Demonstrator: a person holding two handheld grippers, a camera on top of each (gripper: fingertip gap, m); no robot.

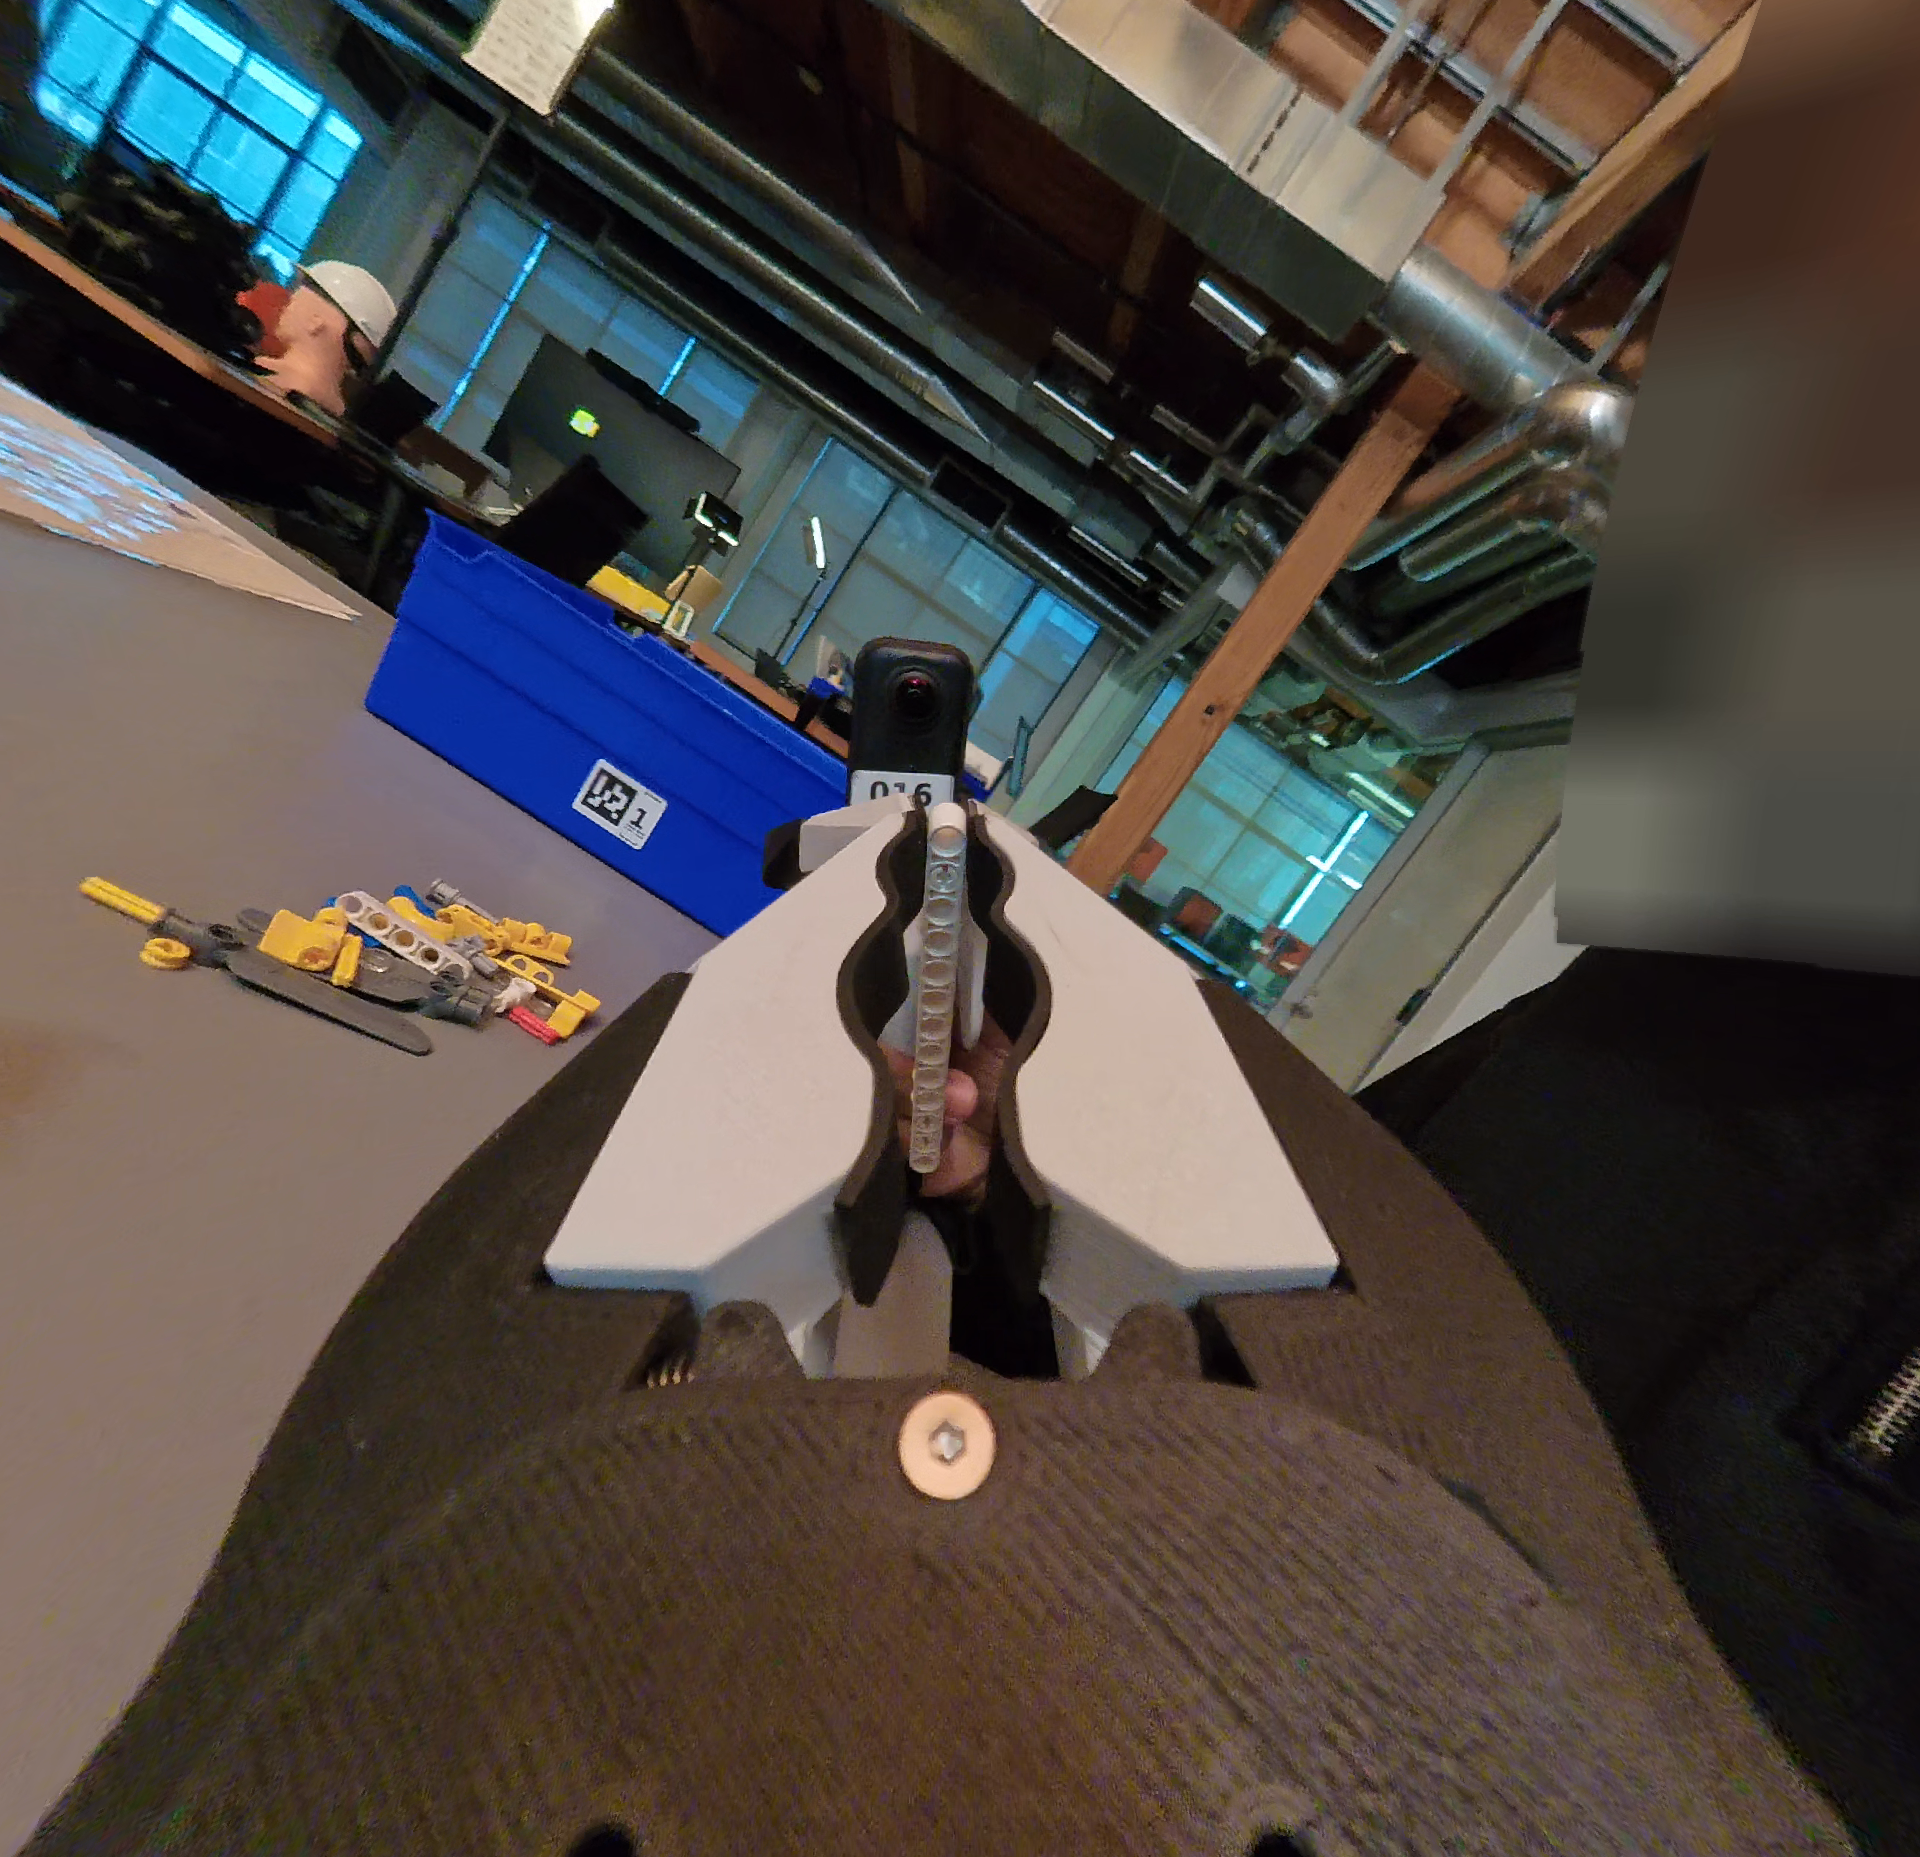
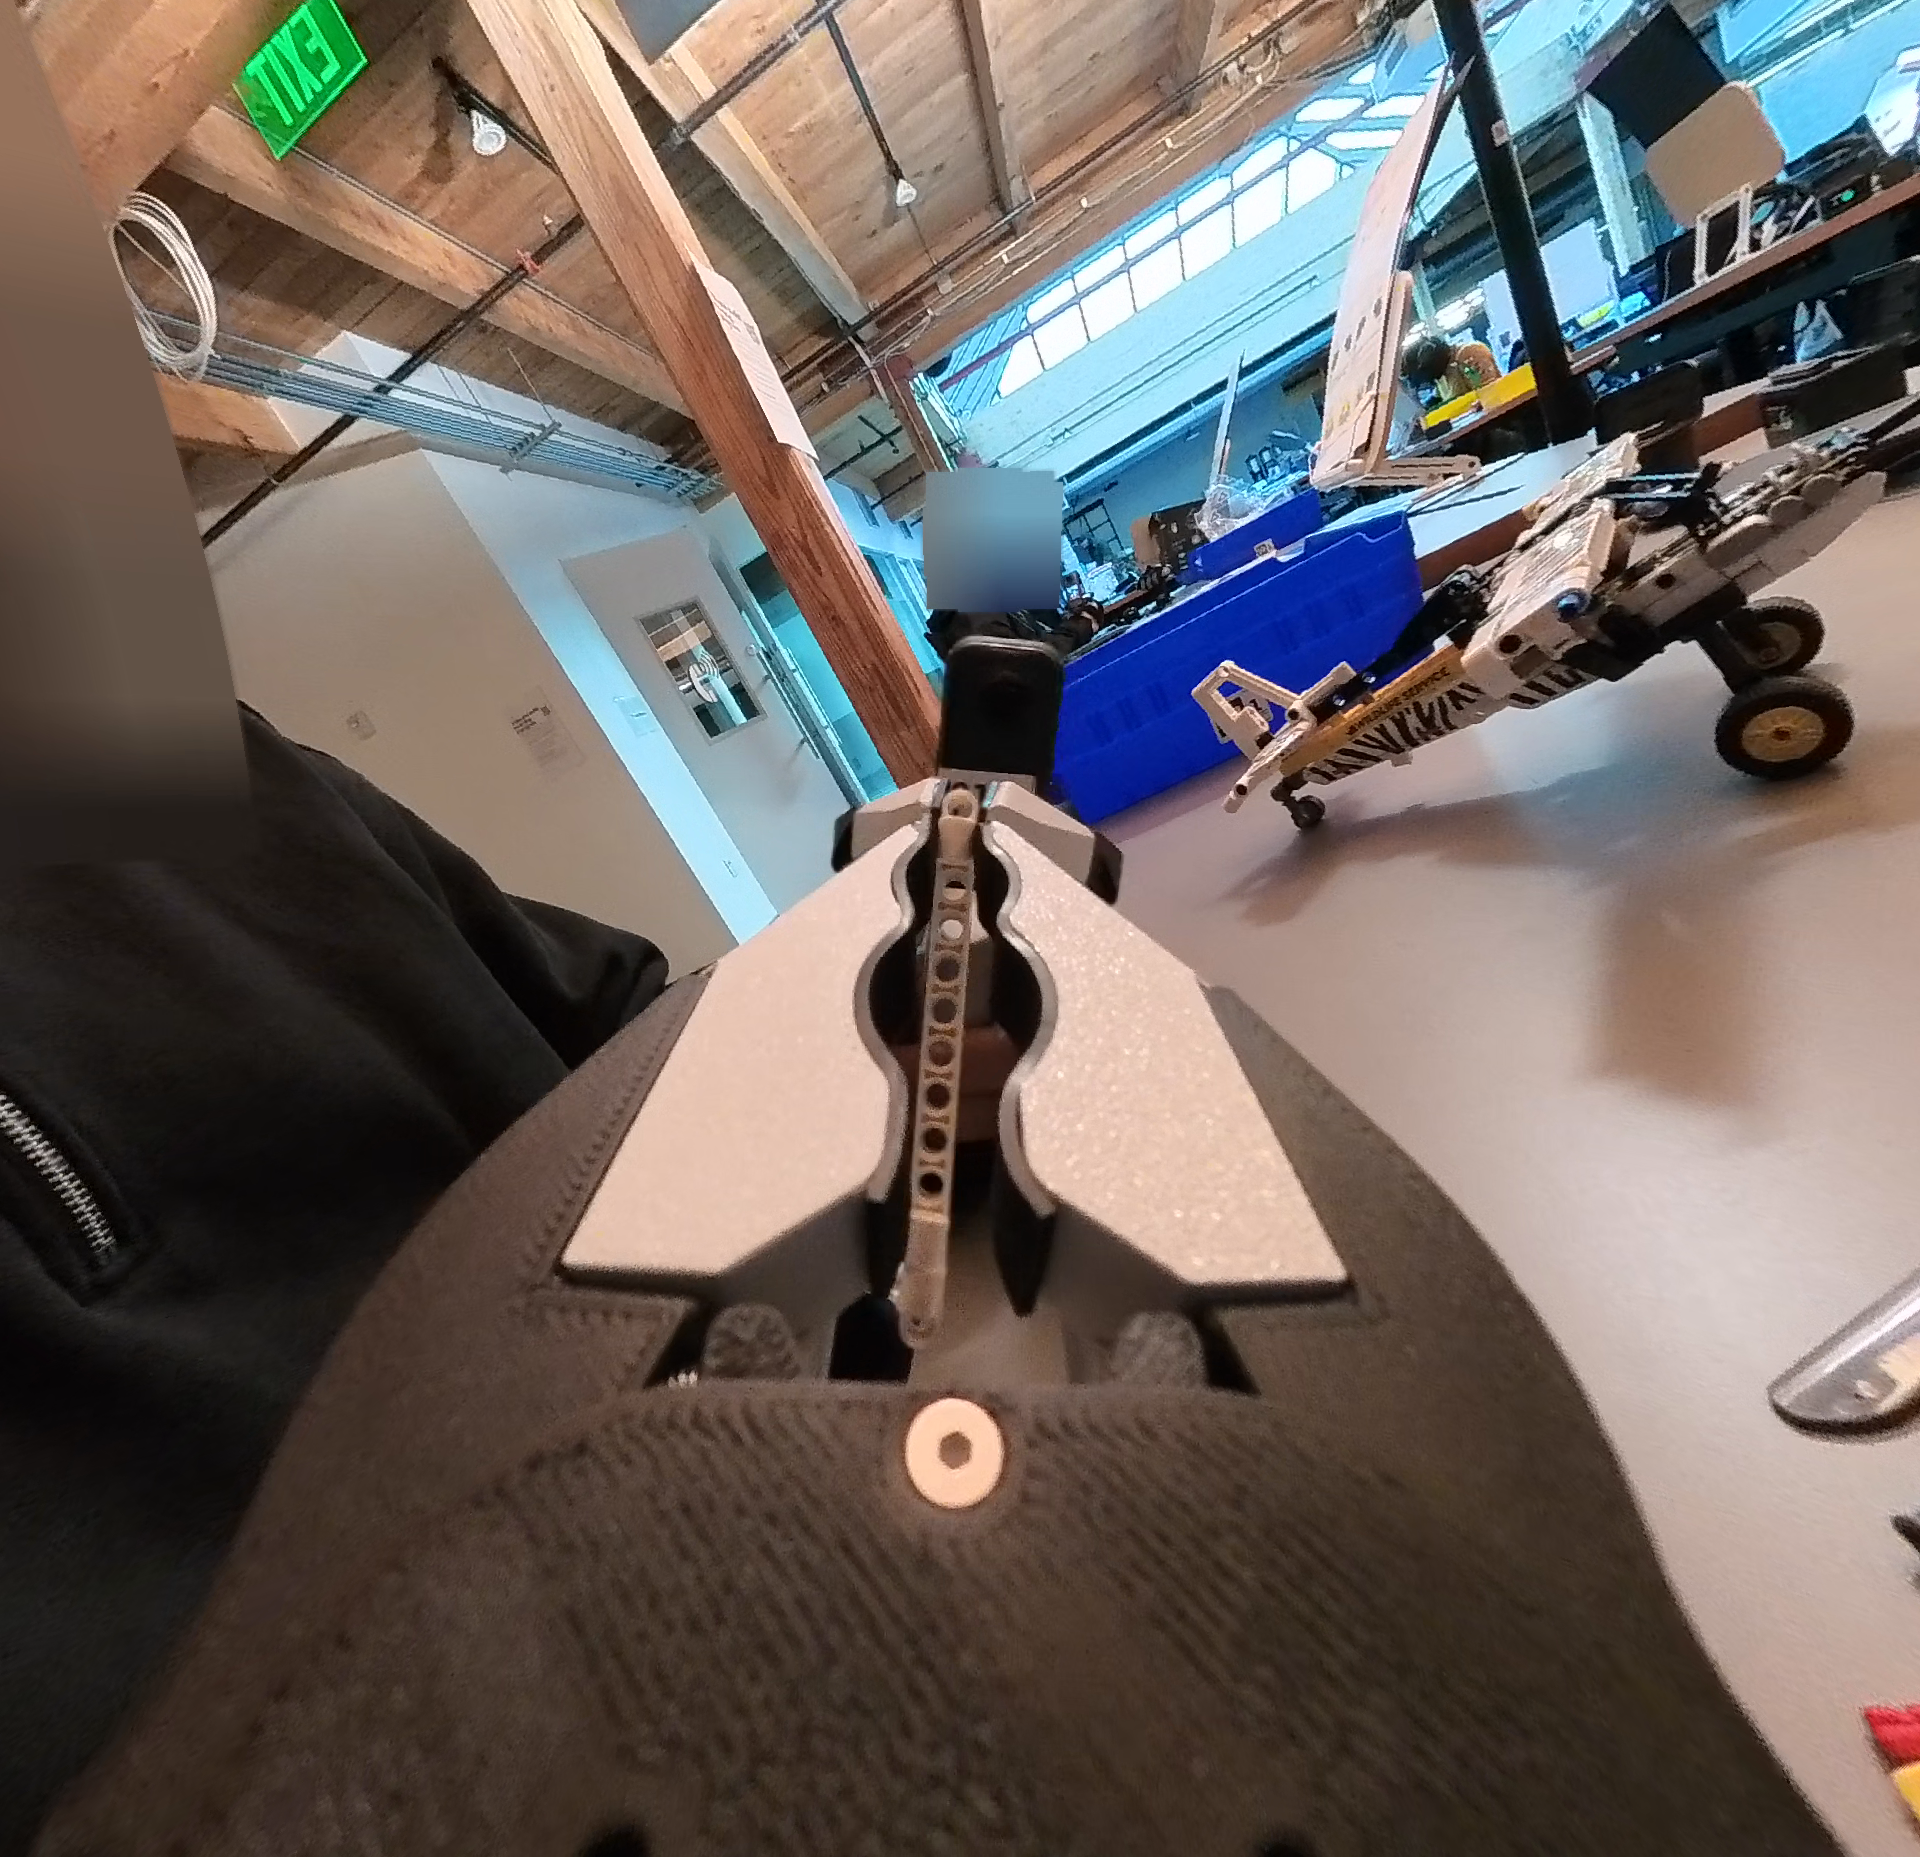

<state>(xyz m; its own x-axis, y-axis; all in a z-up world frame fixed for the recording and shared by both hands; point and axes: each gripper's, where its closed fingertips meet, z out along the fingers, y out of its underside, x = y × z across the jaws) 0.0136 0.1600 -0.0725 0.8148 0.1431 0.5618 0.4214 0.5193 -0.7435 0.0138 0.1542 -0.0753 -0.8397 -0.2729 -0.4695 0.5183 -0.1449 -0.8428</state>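
Workshop with timber beams and big windows; a grey table [image 1: 208,768] carries building-toy parts, and two grippers meet nose to nose above its edge.

The left gripper [image 1: 943,820] is closed to a narrow slit, its tips clamped on the far end of a long white perforated beam [image 1: 935,986] that runs back along the slit toward the camera. The right gripper [image 2: 961,799] is closed likewise, pinching a grey perforated beam [image 2: 940,1059] with a white connector at its far tip. Each faces the other's black camera [image 1: 912,706]. To the left gripper's left lie a pile of yellow and grey loose parts [image 1: 353,955] and a blue bin [image 1: 582,706]; to the right gripper's right stands a zebra-striped toy aircraft model [image 2: 1538,654].
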